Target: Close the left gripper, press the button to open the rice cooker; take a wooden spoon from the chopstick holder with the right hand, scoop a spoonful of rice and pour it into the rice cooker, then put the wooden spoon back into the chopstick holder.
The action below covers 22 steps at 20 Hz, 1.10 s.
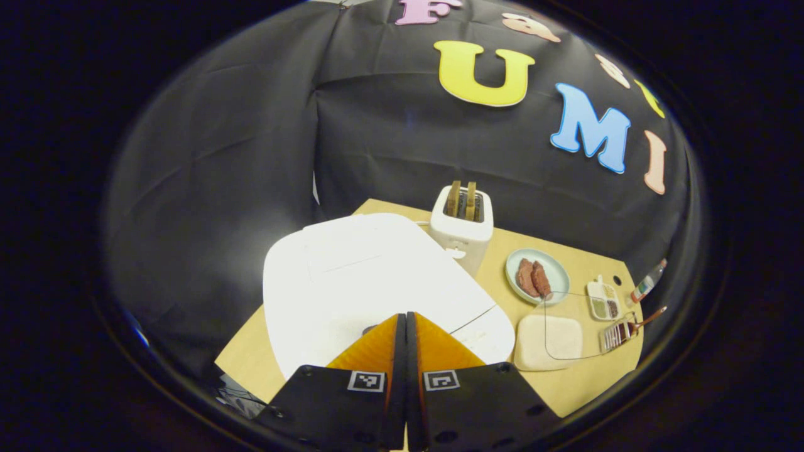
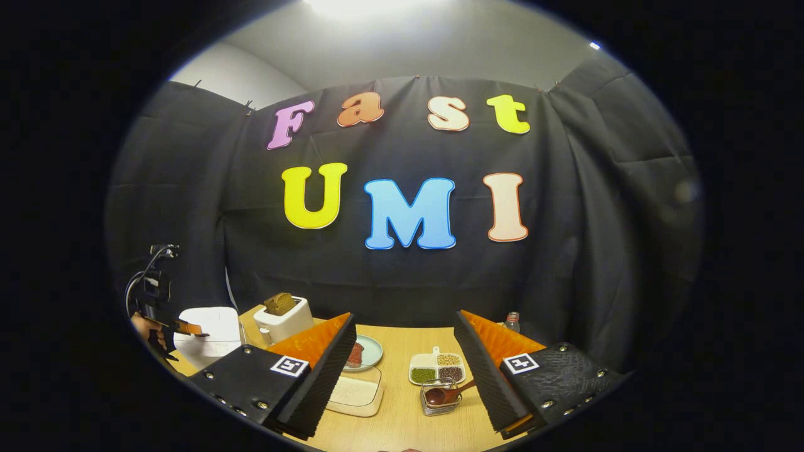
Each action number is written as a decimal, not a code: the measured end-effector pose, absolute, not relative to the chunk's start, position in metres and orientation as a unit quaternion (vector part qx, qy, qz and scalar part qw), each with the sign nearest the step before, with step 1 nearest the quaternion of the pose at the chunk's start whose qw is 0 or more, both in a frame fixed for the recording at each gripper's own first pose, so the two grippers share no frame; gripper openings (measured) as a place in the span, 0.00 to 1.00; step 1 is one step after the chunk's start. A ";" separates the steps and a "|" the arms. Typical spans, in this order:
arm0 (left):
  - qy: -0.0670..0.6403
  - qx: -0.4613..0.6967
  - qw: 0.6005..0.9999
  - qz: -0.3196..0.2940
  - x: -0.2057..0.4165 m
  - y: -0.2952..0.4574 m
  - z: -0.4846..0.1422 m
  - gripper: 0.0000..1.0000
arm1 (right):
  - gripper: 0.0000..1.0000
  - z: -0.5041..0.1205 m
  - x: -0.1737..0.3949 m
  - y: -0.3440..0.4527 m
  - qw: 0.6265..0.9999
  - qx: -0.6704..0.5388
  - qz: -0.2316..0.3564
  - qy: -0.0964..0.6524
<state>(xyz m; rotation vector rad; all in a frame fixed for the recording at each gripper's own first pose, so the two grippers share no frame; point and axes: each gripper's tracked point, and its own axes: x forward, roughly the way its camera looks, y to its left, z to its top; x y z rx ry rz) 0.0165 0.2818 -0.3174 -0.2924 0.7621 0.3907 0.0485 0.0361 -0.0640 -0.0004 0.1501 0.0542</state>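
Note:
The white rice cooker (image 1: 370,282) sits with its lid down on the wooden table (image 1: 251,361), right under my left gripper (image 1: 406,317), which is shut with nothing between its fingers and whose tips hover at the cooker's front edge. The clear box of rice (image 1: 549,341) lies to its right. Beyond that box stands the wire chopstick holder (image 1: 617,334) with the wooden spoon (image 1: 650,317) leaning out of it. My right gripper (image 2: 405,361) is open and held above the table, short of the holder (image 2: 440,398) and spoon (image 2: 449,393). The left gripper (image 2: 185,328) is over the cooker (image 2: 207,342).
A white toaster (image 1: 461,229) with bread slices stands behind the cooker. A pale green plate (image 1: 553,273) holds reddish food. A divided dish of grains (image 2: 438,369) and a small bottle (image 2: 512,321) sit at the back right. A hand (image 2: 151,336) holds the left gripper.

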 end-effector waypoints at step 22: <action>0.024 -0.045 0.979 0.200 -0.011 0.207 -0.060 0.93 | 0.96 -0.079 0.046 0.008 0.997 0.026 0.014 0.072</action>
